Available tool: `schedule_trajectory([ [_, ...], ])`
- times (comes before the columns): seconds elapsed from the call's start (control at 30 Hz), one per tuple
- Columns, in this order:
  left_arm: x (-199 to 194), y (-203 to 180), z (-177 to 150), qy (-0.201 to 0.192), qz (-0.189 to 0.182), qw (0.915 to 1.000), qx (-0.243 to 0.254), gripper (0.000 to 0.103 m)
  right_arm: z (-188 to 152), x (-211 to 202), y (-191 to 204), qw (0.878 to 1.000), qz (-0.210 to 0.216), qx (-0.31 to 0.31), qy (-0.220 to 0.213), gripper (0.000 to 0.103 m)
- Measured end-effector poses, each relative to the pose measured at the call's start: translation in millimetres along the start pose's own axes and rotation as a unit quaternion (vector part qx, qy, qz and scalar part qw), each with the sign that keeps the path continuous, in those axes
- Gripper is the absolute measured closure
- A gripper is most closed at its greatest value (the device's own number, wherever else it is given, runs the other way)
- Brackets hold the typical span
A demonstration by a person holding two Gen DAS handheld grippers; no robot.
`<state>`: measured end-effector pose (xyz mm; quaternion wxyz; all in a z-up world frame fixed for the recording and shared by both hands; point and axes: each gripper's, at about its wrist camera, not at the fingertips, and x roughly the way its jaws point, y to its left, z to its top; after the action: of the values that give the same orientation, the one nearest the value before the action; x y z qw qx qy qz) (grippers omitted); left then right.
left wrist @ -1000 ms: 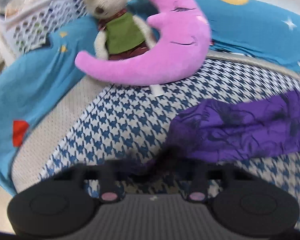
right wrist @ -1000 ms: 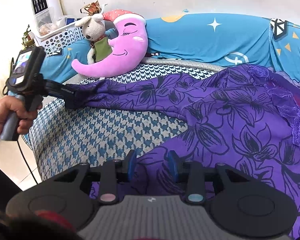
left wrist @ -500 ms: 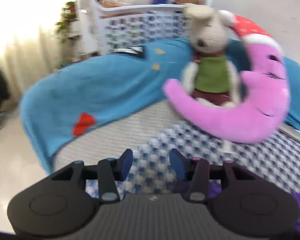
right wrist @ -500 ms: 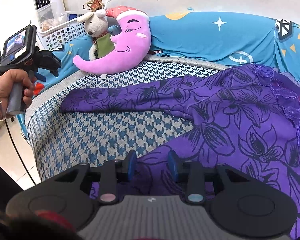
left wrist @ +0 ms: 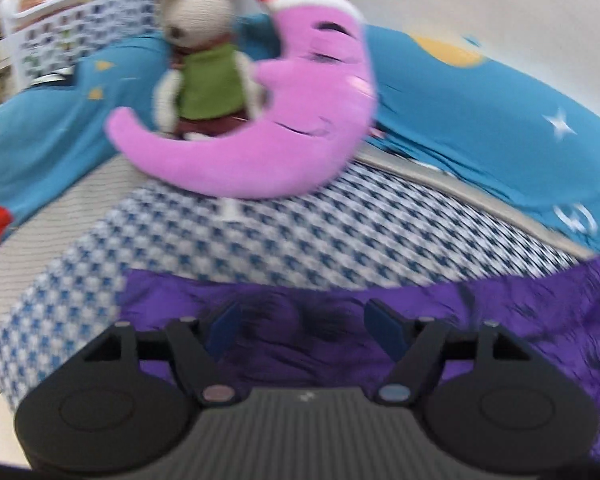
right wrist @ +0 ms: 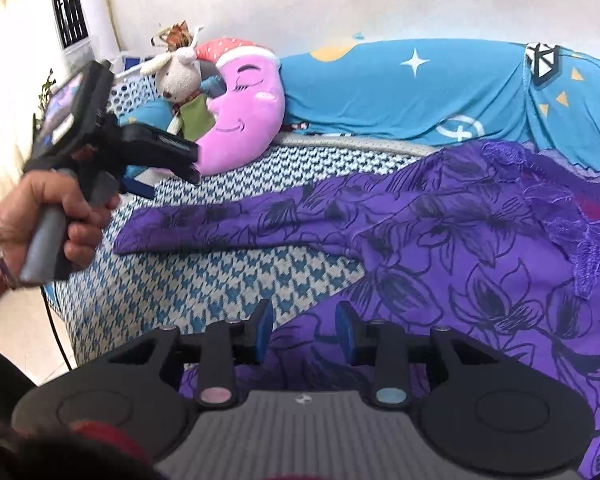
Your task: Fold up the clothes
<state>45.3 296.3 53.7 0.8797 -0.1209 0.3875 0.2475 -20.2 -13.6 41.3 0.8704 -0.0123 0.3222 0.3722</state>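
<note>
A: Garment (right wrist: 440,240) lies flat on the bed (right wrist: 220,280), sleeve stretched left, probably laid out for folding.

B: Left gripper (left wrist: 306,330) is opening above the sleeve end, pads clear of it. Right gripper (right wrist: 305,330) part-open over the near hem; grip unclear.

A: Thin, crinkly floral purple; houndstooth knit beneath.

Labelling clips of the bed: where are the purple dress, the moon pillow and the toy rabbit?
purple dress (right wrist: 440,240), right wrist view, middle of the cloth.
moon pillow (right wrist: 244,116), right wrist view, its face.
toy rabbit (left wrist: 208,80), left wrist view, green vest.
</note>
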Motion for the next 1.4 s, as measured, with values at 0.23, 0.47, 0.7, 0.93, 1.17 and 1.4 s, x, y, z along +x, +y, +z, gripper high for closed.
schedule_trajectory([
  [0.23, 11, -48, -10, 0.021, -0.021, 0.9984, 0.048, 0.029, 13, 7, -2, 0.999, -0.012, -0.034, -0.025, 0.068],
  [0.47, 18, -73, -12, 0.036, -0.052, 0.9959, 0.065, 0.026, 24, 31, -1, 0.997, -0.022, -0.064, -0.023, 0.068],
  [0.7, 34, -85, -6, 0.035, -0.055, 0.995, 0.076, 0.019, 30, 67, -10, 0.993, -0.05, -0.103, -0.002, 0.068],
  [0.93, 56, -88, 3, 0.059, -0.073, 0.9944, 0.049, 0.019, 30, 98, -12, 0.987, -0.064, -0.145, 0.02, 0.081],
  [1.17, 72, -93, -2, 0.078, -0.068, 0.9932, 0.053, 0.019, 17, 97, -12, 0.98, -0.049, -0.19, 0.042, 0.096],
  [1.4, 81, -91, -2, 0.071, -0.047, 0.9952, 0.048, 0.013, 3, 81, -16, 0.972, -0.017, -0.223, 0.069, 0.097],
])
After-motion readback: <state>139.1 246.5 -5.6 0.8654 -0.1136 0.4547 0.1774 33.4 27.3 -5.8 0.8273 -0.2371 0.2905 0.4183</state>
